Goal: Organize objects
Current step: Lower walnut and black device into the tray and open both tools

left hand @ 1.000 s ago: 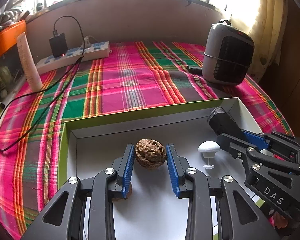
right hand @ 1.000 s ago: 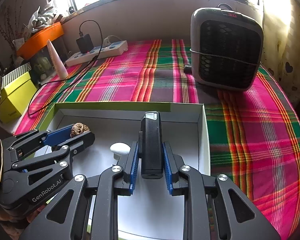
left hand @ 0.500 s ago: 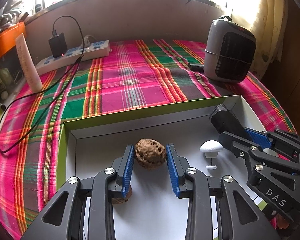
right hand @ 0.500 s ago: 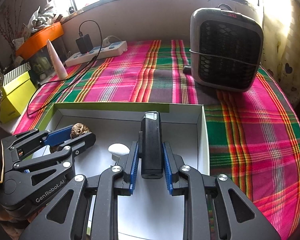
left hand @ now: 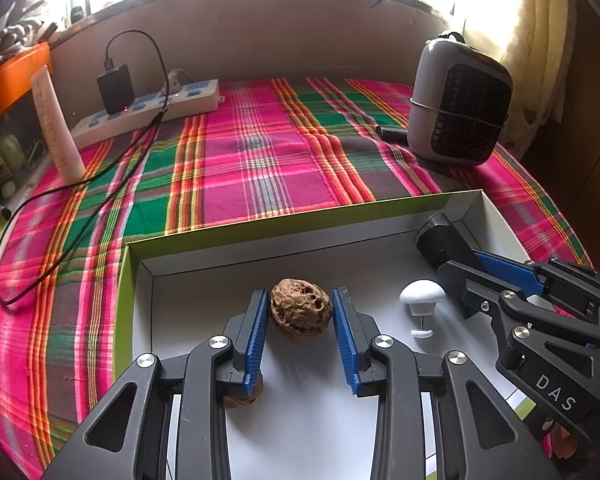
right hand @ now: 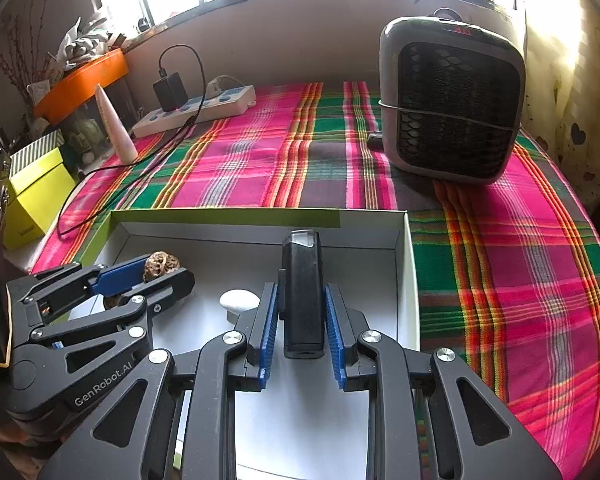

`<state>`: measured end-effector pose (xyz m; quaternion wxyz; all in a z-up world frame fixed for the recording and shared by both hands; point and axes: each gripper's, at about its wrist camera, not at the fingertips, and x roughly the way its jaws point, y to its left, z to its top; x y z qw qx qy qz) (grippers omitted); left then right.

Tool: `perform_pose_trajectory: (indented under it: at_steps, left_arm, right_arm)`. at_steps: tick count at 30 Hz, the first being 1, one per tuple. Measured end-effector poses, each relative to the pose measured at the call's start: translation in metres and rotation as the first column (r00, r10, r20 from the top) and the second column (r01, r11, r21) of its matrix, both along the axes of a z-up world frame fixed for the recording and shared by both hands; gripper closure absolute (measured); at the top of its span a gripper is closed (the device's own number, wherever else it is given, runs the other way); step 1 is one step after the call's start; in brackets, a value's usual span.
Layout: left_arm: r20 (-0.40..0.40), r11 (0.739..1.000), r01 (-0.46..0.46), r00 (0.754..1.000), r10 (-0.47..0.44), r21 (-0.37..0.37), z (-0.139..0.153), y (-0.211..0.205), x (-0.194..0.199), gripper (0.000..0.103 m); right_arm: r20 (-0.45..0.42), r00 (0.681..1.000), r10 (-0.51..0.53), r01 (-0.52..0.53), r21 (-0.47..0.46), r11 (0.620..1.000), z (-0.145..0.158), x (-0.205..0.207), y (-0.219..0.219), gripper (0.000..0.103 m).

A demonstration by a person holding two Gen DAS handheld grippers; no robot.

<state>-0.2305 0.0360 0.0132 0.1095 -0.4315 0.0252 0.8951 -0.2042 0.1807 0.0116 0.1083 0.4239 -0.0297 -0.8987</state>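
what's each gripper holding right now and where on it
Left gripper clamps the walnut by its sides; right gripper clamps the black device by its long sides.

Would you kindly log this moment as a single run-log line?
left tongs: shut on walnut | right tongs: shut on black device | both over white box | white knob: loose in box

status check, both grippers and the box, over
Left gripper shut on walnut. Right gripper shut on black device. Both over white box. White knob between, clear.
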Motion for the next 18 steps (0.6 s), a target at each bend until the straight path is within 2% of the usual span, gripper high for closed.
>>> perform_pose_trajectory:
  at_steps: [14,16,18]
  left_arm:
    - [-0.011,1.000,-0.011,1.000,0.011,0.018,0.0049,-0.0032,0.0047,0.064]
    - [-0.015,1.000,-0.012,1.000,0.012,0.020,0.0068,-0.0037,0.0062,0.064]
    - [-0.018,1.000,-0.014,1.000,0.015,0.022,0.0087,-0.0040,0.0085,0.063]
  right_arm:
    - [-0.018,1.000,-0.002,0.002,-0.012,1.000,0.0048,0.0039,-0.0011,0.078]
    - [-0.030,1.000,-0.006,0.006,-0.007,1.000,0.0071,0.0059,-0.0008,0.069]
    - [-0.035,0.999,-0.009,0.008,-0.009,1.000,0.0089,0.0073,-0.0006,0.066]
